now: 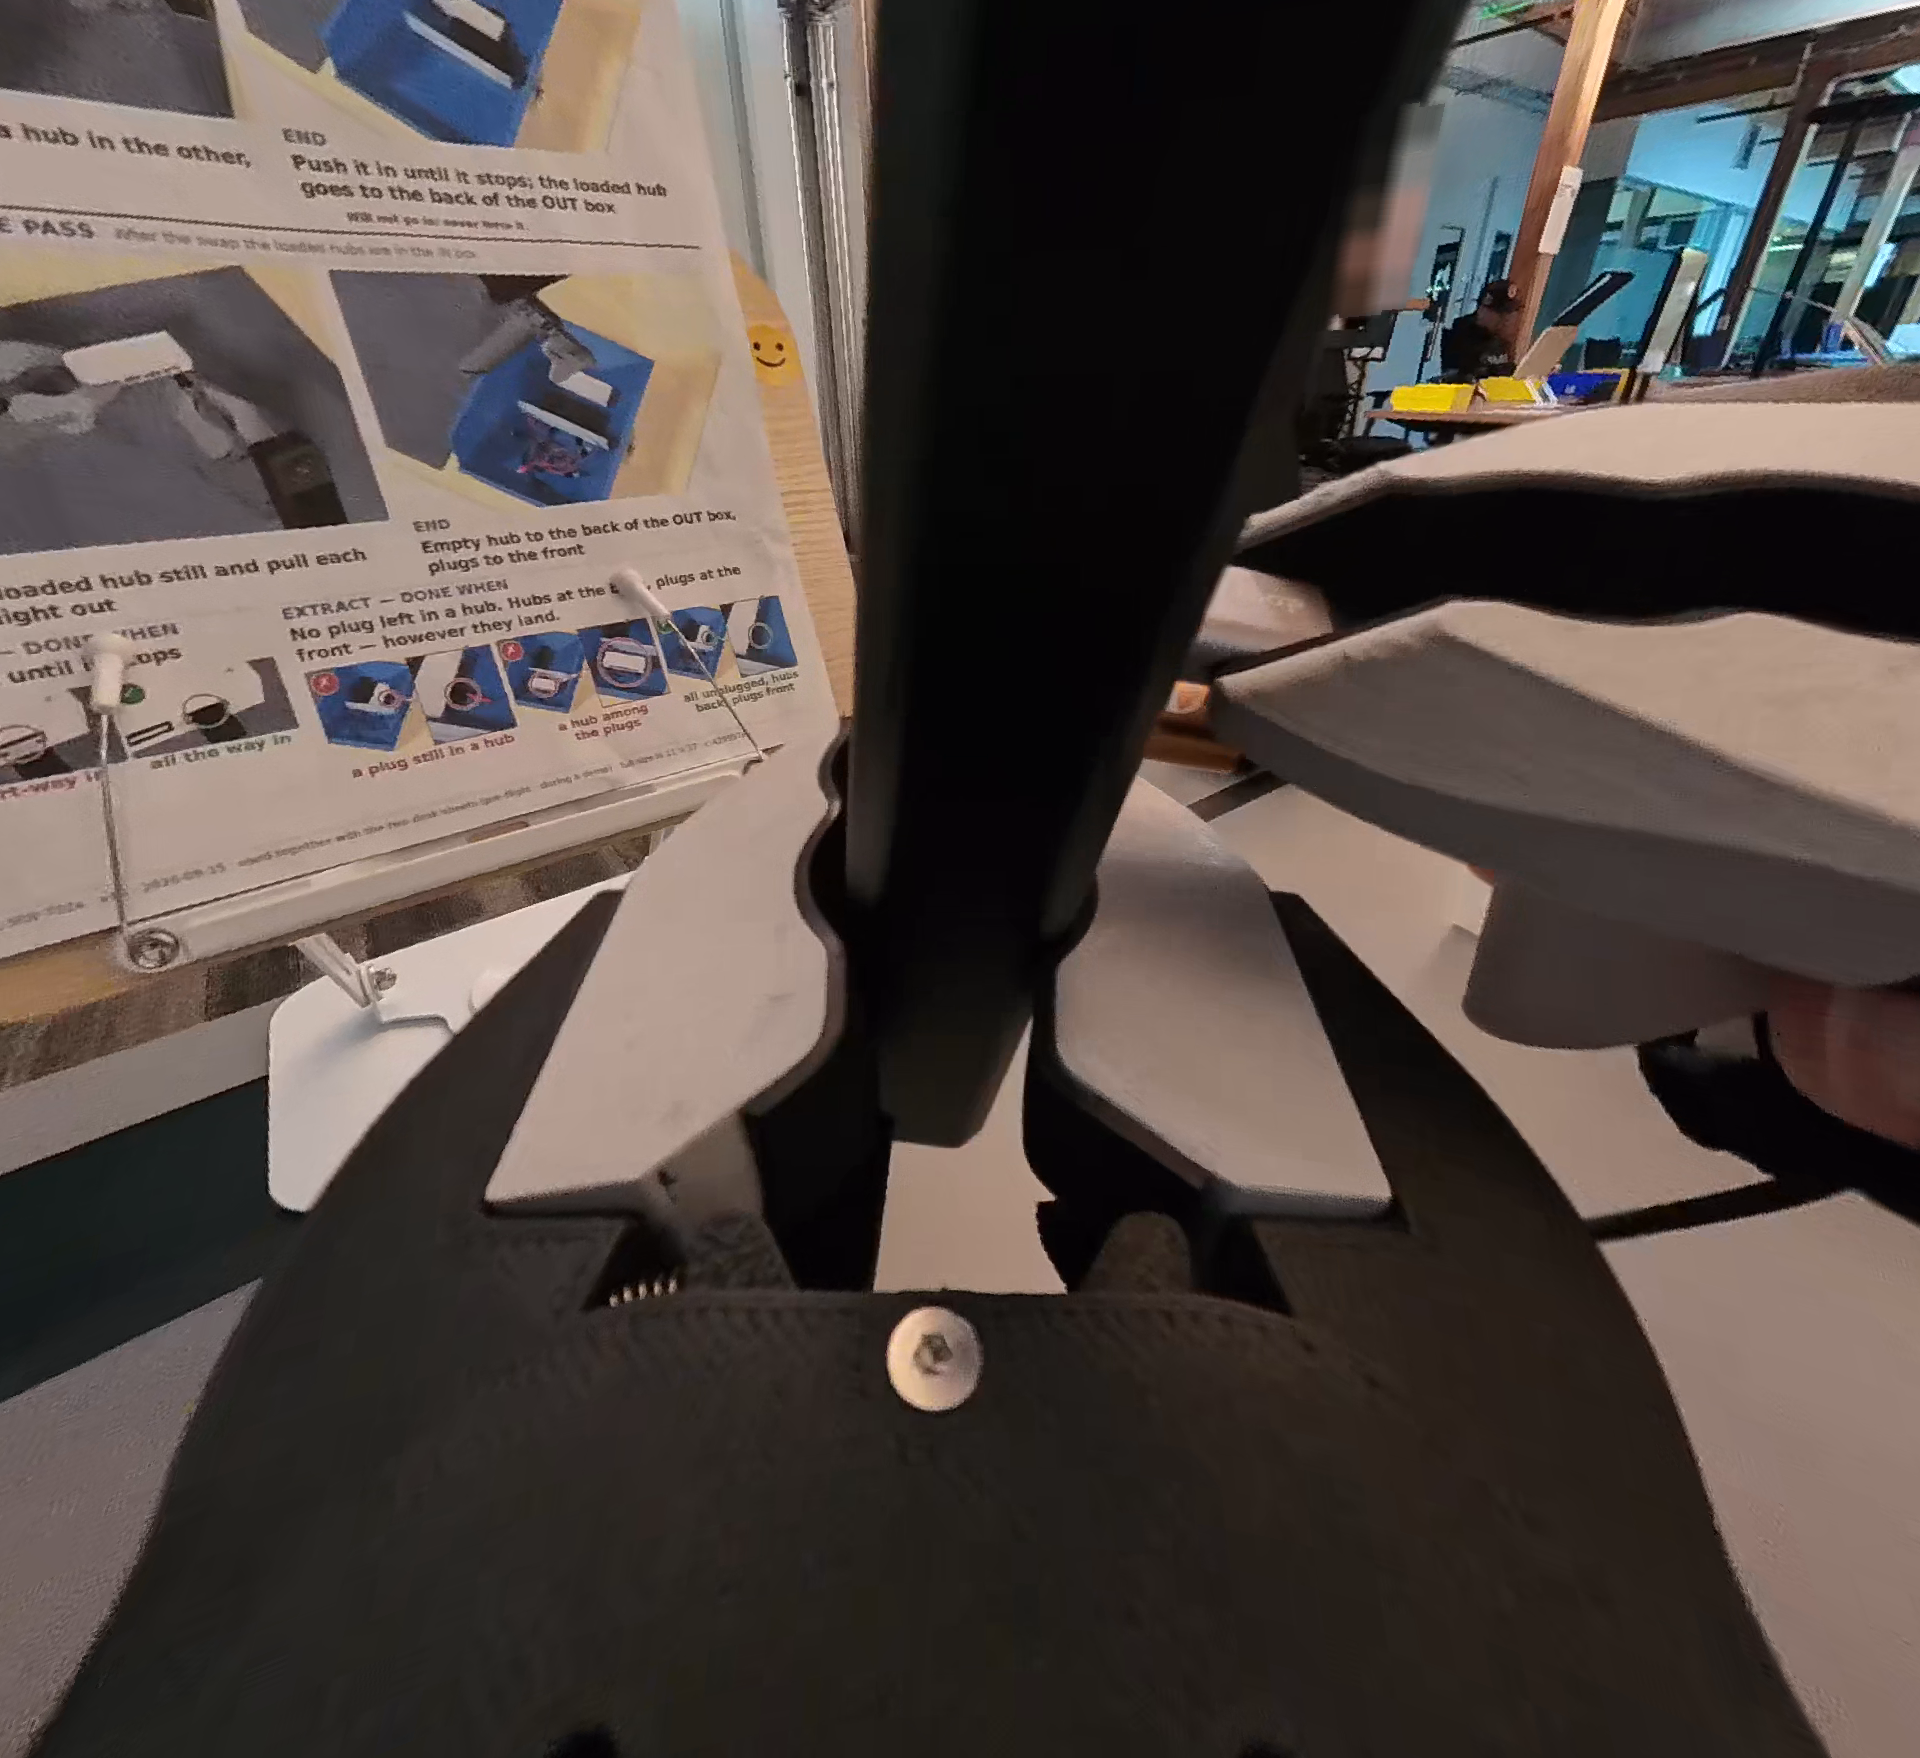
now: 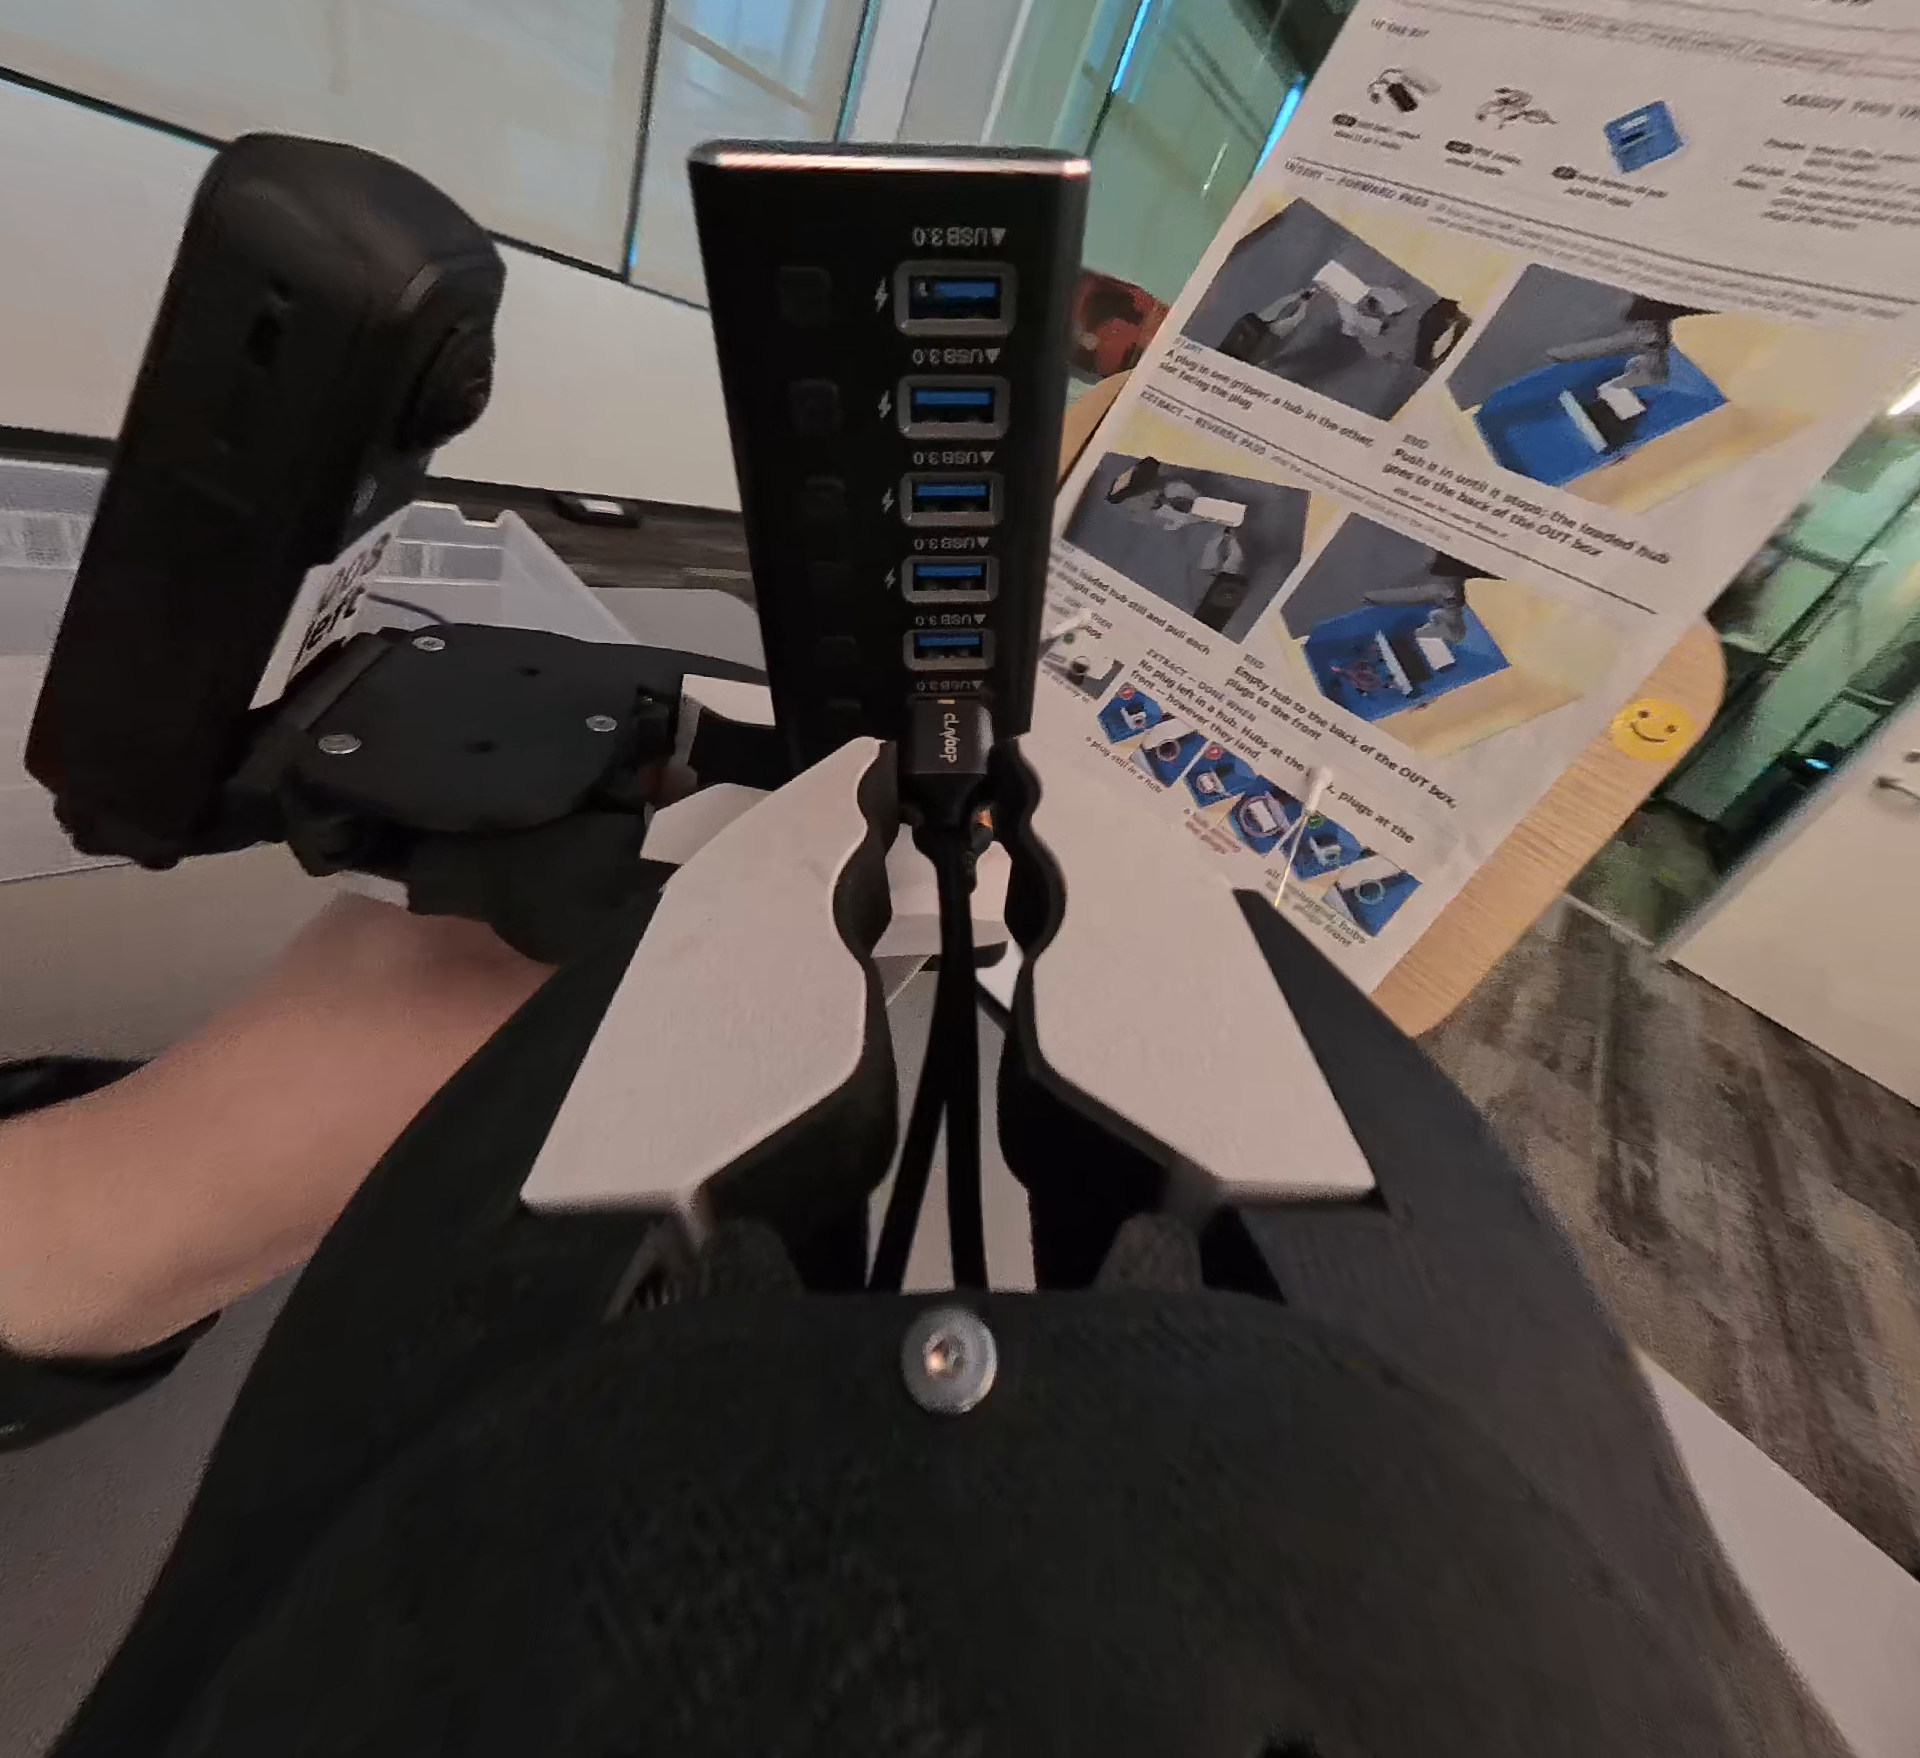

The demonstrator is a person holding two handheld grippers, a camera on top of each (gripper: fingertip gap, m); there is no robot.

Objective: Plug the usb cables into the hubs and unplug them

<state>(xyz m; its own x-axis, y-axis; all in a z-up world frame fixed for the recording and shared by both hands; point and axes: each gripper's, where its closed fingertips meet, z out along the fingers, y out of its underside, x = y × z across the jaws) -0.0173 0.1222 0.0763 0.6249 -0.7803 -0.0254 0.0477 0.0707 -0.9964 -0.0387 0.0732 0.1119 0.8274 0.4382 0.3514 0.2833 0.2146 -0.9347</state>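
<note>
My left gripper (image 1: pixel 940 835) is shut on the lower end of a black USB hub (image 1: pixel 1091 358), which stands upright out of its jaws. In the right wrist view the hub (image 2: pixel 758 461) faces me with a column of several blue ports. My right gripper (image 2: pixel 945 773) is shut on a black USB plug (image 2: pixel 948 737) whose cable (image 2: pixel 951 1033) runs back between the fingers. The plug sits at the hub's lowest port; its depth is hidden. My right gripper also shows in the left wrist view (image 1: pixel 1226 628), coming in from the right. The left gripper (image 2: pixel 717 758) shows in a gloved hand.
A printed instruction sheet (image 1: pixel 364 358) leans on a stand with a white base (image 1: pixel 343 1085) just behind the hub; it also shows in the right wrist view (image 2: pixel 1507 461). A clear plastic bin (image 2: pixel 488 555) sits behind the left gripper. A person (image 1: pixel 1486 337) sits far off by yellow bins. My right fingertips sit around 6 centimetres from my left ones.
</note>
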